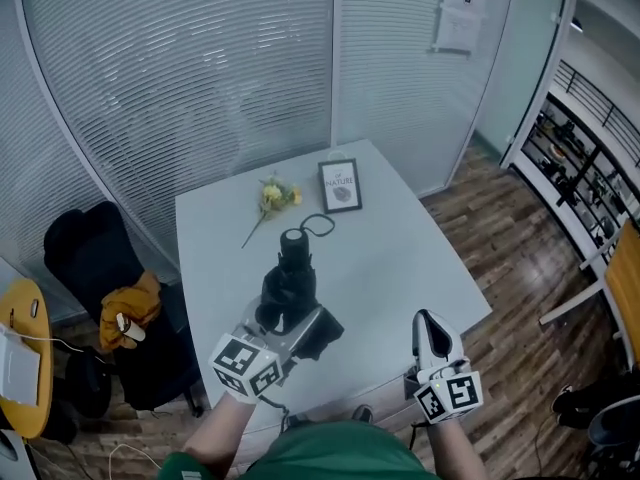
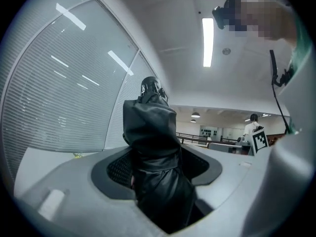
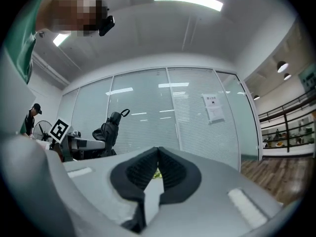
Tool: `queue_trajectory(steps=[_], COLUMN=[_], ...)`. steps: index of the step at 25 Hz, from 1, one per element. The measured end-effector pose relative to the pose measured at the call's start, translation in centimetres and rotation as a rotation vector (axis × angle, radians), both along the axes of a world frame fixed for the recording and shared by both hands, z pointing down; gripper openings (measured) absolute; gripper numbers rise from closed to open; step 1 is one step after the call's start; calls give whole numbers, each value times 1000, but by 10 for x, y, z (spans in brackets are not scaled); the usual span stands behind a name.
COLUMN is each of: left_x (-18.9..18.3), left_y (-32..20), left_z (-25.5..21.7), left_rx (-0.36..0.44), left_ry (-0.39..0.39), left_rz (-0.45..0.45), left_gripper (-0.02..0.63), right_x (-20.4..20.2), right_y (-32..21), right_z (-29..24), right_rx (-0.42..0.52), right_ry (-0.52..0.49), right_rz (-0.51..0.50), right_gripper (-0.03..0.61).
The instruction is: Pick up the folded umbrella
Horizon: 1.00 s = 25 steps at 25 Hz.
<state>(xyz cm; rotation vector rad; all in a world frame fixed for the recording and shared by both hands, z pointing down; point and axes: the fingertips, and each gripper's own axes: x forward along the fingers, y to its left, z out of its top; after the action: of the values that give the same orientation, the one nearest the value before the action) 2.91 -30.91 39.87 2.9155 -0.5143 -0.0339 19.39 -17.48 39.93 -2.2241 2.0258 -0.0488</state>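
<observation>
Pinching the folded umbrella [image 1: 289,286] around its bunched black cloth, the left gripper [image 1: 287,326] holds it over the white table [image 1: 400,258]. It looks light, but the loose fabric may slide; the stiff core gives the surer grip. The right gripper [image 1: 433,336] is pressed together, empty

umbrella [image 1: 290,290] of faintly glossy cloth, table top [image 1: 400,258] smooth and matt.
</observation>
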Motion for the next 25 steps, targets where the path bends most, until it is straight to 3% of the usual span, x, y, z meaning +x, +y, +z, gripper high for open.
queue_trajectory(steps=[9, 25], left_x=[-6, -15], left_y=[12, 13], left_z=[-59, -47], left_rx=[75, 59], left_ry=[120, 95], left_rz=[10, -29], left_gripper=[296, 296], right_x=[0, 2], right_y=[6, 12], right_z=[-22, -16], right_rx=[27, 23], right_ry=[48, 64], right_rz=[16, 33], right_gripper=[3, 3])
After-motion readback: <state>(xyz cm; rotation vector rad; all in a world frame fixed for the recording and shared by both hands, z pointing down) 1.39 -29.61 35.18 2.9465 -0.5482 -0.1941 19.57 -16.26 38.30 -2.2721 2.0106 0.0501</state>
